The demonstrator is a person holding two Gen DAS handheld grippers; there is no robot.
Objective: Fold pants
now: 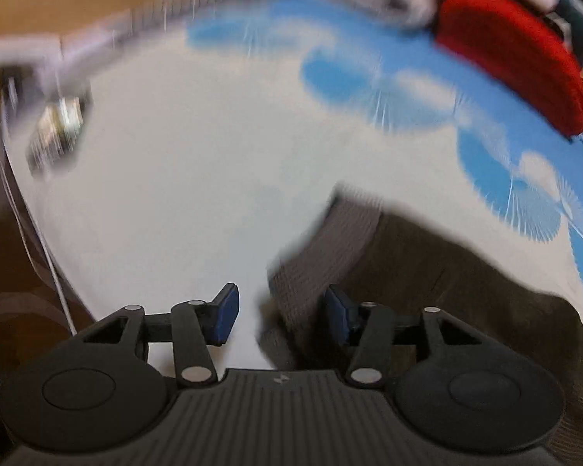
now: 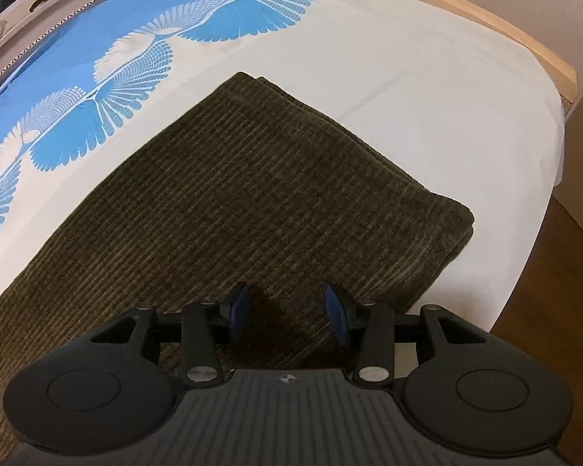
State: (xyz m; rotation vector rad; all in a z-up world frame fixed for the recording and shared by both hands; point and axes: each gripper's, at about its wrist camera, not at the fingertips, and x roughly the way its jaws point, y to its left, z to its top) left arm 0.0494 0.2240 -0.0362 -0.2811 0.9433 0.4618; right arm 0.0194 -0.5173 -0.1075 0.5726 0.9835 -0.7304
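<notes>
Pants (image 2: 229, 202) lie folded on the bed (image 2: 427, 89); I hold my left tool (image 1: 278, 316) and right tool (image 2: 287, 312) spread, gripping nothing.

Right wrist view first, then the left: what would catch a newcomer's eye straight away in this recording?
In the right wrist view, the dark olive ribbed pants dominate, lying folded on the white and blue bedspread just ahead of the right gripper, whose jaws stand open. In the blurred left wrist view, the left gripper is open around the grey waistband, and a bright red cushion stands out at the upper right.
</notes>
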